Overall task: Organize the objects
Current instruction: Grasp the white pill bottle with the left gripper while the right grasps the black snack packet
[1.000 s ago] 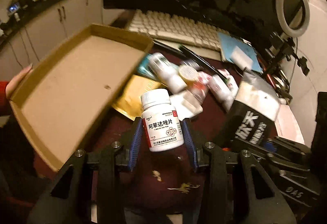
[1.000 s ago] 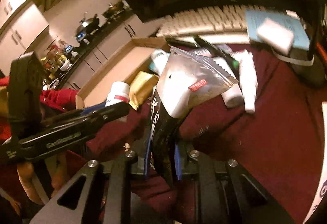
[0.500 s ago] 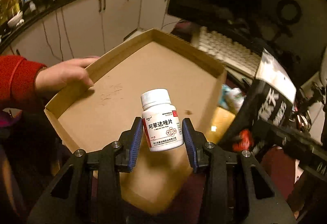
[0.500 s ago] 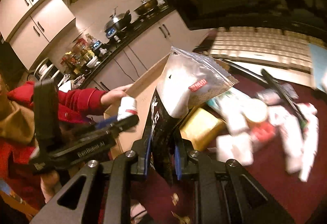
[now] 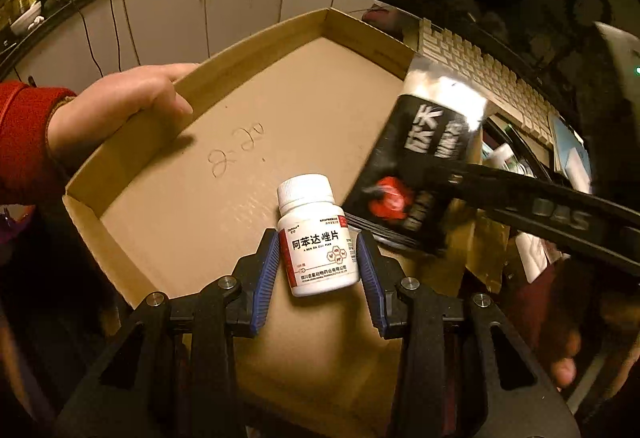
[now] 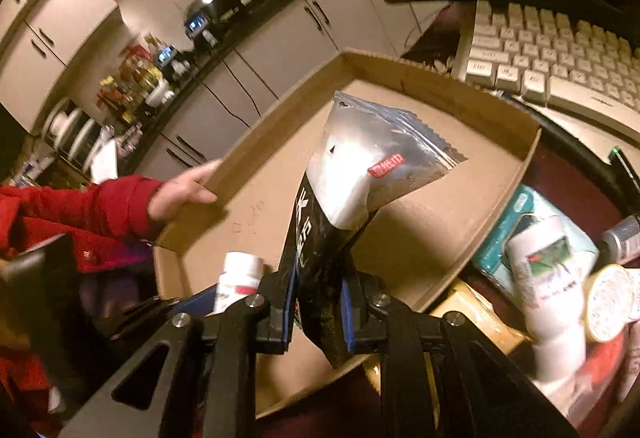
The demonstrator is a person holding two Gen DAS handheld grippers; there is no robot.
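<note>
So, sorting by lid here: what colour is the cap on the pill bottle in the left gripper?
White, clearest in the left wrist view: pill bottle.

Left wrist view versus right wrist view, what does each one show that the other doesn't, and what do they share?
Only the left wrist view shows the white pill bottle's printed label face on, clamped in the left gripper, and pen scribbles on the box floor.

Only the right wrist view shows the loose pile beside the box: a teal pack, a white bottle and a round tin.

Both show the cardboard box, the hand on its edge, the black and silver pouch clamped in the right gripper, and the keyboard.
</note>
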